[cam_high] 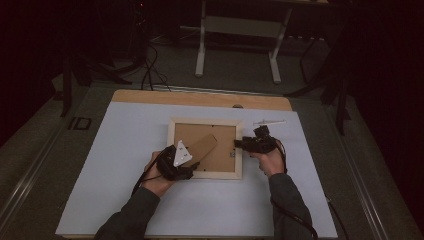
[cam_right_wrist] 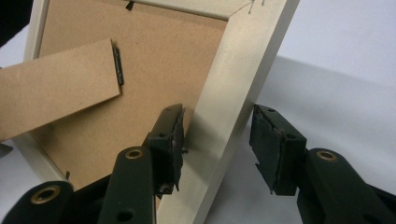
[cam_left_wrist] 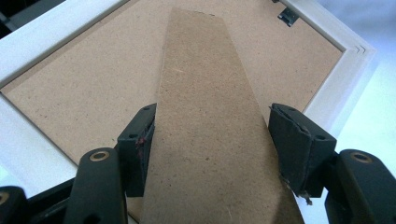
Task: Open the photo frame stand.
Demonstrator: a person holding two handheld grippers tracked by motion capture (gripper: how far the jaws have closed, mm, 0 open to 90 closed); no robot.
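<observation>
A pale wooden picture frame (cam_high: 205, 122) lies face down on the white sheet, its brown backing board (cam_left_wrist: 70, 93) up. A tapered cardboard stand (cam_left_wrist: 210, 116) is hinged to that backing and lifted a little off it. My left gripper (cam_left_wrist: 210, 126) sits at the frame's lower left corner (cam_high: 192, 160), shut on the stand's two long edges. My right gripper (cam_right_wrist: 217, 126) reaches in from the right (cam_high: 241, 144) and straddles the frame's right rail (cam_right_wrist: 224, 93). It is open: the inner pad touches the rail's inside edge, and the outer pad stands off the outside edge.
The white sheet (cam_high: 125, 150) covers most of a wooden table (cam_high: 200, 98). A thin white strip (cam_high: 270, 121) lies just beyond the frame's top right corner. A small metal clip (cam_left_wrist: 287, 16) sits on the backing's edge. White desk legs (cam_high: 201, 50) stand on the floor beyond.
</observation>
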